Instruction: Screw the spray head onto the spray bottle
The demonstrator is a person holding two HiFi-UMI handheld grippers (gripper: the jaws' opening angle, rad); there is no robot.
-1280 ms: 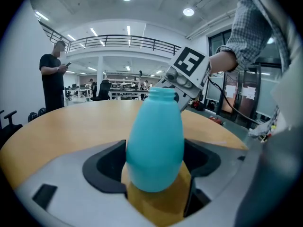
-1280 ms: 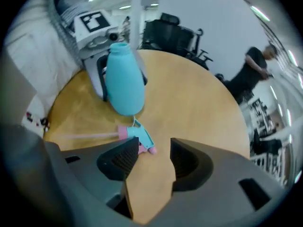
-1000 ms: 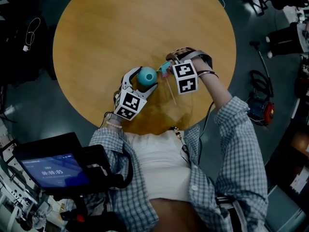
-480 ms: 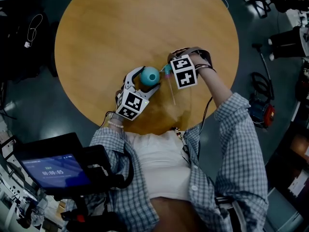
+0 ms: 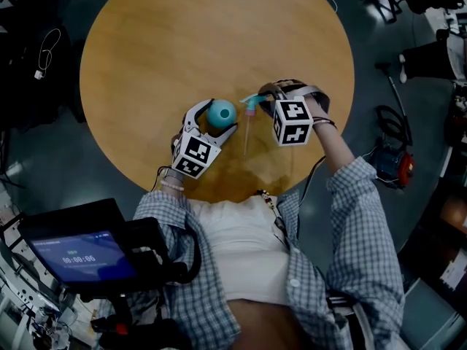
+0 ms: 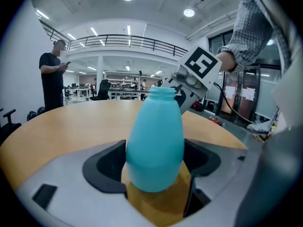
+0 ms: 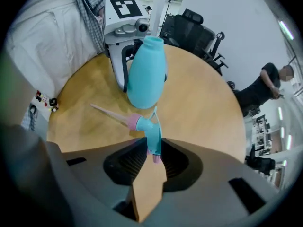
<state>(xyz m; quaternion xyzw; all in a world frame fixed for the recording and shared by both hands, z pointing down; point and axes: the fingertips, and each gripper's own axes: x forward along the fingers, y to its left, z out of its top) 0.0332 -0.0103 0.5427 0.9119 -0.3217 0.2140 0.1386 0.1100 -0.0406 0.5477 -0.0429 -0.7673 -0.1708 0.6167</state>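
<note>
Standing upright on the round wooden surface (image 5: 204, 35), the teal plastic spray bottle (image 6: 155, 136) is clamped low on its body between the jaws of the left tool (image 5: 217, 120), which steadies it so it cannot turn or tip when the head is twisted on. Its neck (image 6: 161, 92) is bare and open, facing up, ready to take the tube. The right tool (image 7: 152, 151) sits just beside the bottle, and its jaws are closing on the teal plastic spray head (image 7: 151, 131); the pads look to be meeting the narrow sides of its trigger end. That hold leaves the pink collar (image 7: 133, 122) and the thin pale dip tube (image 7: 106, 111) clear of the jaws, out toward the person, so the tube end is free to be fed into the neck. The tube points sideways, low over the wood; whether it rests on the wood I cannot tell. By my judgement the head must be swung until the tube hangs above the opening, then lowered and turned. Nothing is threaded yet, so the task is at an early stage, and the slim tube could catch on the rim if the line-up is off
</note>
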